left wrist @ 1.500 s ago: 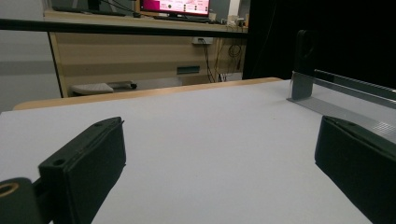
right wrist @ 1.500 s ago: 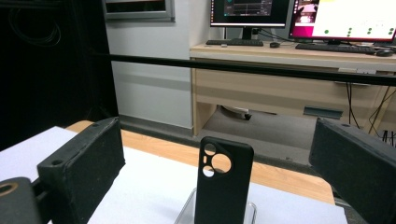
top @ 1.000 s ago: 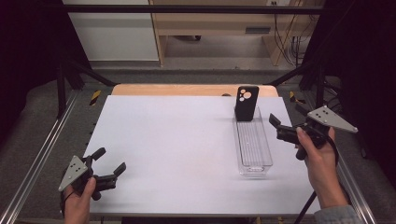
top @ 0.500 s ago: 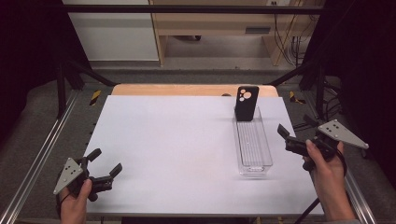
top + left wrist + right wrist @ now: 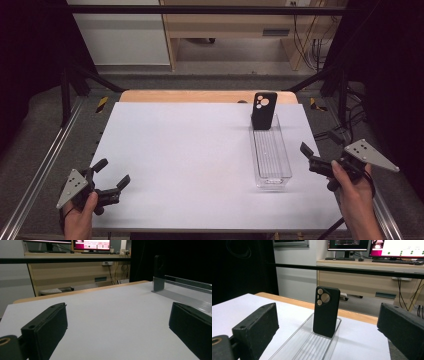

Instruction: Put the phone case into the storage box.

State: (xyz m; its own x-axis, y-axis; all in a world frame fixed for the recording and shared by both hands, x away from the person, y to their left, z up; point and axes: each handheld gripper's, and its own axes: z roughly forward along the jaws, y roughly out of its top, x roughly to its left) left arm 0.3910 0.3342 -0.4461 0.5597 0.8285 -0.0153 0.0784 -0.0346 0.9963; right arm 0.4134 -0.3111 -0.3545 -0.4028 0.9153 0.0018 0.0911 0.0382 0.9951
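High view looks down; both gripper views skim the table (image 5: pixel 190 150), sharing the tray (image 5: pixel 270 152).

A black phone case (image 5: pixel 263 110) stands upright at the far end of a clear plastic tray (image 5: pixel 270 159), leaning against the tray's far wall. Its back faces the person's side and shows a rounded camera cutout with three circular openings near the top. The tray is a long, narrow, transparent rectangular container with a ribbed floor. It lies flat on the white tabletop (image 5: pixel 190 150), on the right half, with its long axis running from near to far. The rest of the tray holds nothing.
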